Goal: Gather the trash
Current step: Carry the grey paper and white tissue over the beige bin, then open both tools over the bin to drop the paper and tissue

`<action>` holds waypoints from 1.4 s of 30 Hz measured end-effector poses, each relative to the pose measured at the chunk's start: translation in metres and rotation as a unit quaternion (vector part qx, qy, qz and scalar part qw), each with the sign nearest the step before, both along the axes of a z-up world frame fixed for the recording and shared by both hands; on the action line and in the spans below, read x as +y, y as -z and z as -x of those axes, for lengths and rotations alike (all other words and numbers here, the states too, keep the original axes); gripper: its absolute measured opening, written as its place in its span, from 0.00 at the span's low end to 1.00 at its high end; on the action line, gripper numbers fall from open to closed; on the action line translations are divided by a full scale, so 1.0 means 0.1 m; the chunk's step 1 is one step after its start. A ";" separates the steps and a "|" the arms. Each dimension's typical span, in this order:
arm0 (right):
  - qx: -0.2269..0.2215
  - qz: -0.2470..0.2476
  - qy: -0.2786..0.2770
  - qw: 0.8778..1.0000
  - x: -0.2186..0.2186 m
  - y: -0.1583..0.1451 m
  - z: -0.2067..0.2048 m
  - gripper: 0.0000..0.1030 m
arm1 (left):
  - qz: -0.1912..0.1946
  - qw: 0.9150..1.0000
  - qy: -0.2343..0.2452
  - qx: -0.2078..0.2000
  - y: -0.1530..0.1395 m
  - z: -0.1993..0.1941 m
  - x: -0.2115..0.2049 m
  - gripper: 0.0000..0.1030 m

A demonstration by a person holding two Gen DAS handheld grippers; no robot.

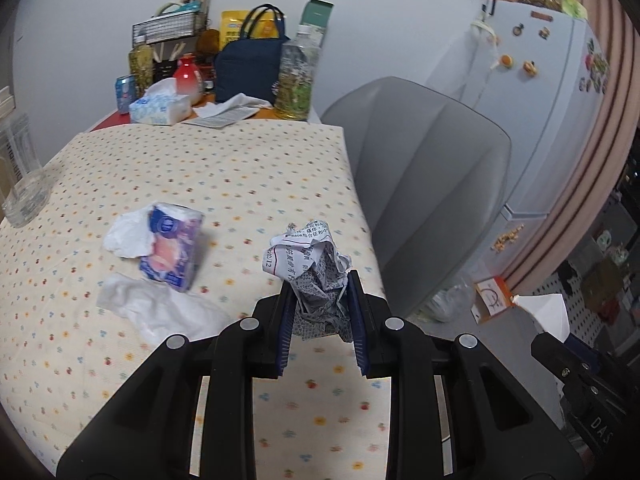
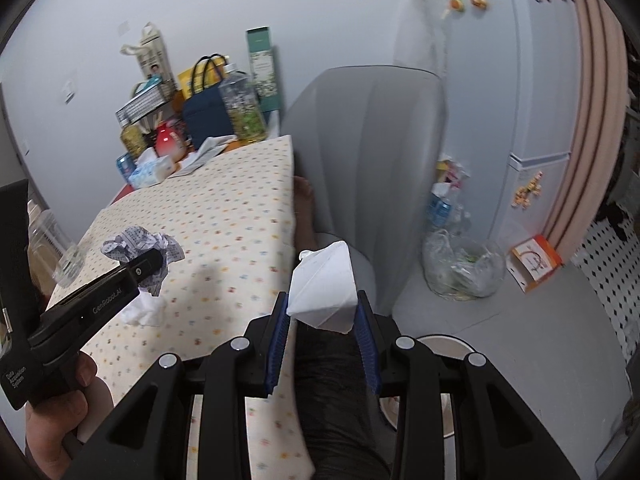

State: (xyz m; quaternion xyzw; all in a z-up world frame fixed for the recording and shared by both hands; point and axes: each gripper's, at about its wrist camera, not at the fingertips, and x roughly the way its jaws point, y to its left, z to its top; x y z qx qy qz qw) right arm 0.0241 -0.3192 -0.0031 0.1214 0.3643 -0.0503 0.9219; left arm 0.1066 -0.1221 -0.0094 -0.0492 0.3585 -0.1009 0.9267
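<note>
Left hand-held gripper (image 1: 320,304) half-hides crumpled newspaper (image 1: 310,256).

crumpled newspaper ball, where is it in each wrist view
Left wrist view: the crumpled newspaper ball sits at lower centre, clamped between the left tool fingers, above the dotted tablecloth.
Right wrist view: the same ball is at the left, behind the tip of the left tool seen from the side.
Shared landmark: the grey chair beside the table.
</note>
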 end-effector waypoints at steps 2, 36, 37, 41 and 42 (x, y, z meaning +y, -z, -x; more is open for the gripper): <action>0.003 -0.002 0.010 1.000 -0.10 0.04 0.03 0.32 | -0.004 1.000 0.010 0.003 0.03 0.01 -0.12 0.25; 0.044 -0.040 0.173 0.983 -1.70 0.71 0.57 0.54 | -0.075 0.982 0.160 0.065 0.62 0.12 -1.81 0.25; 0.044 -0.041 0.177 0.982 -1.74 0.71 0.60 0.55 | -0.076 0.981 0.164 0.066 0.63 0.13 -1.84 0.25; 0.044 -0.041 0.192 0.980 -1.88 0.73 0.70 0.57 | -0.077 0.977 0.182 0.075 0.70 0.16 -2.05 0.25; 0.045 -0.041 0.196 0.979 -1.92 0.74 0.73 0.57 | -0.077 0.976 0.188 0.077 0.72 0.17 -2.11 0.25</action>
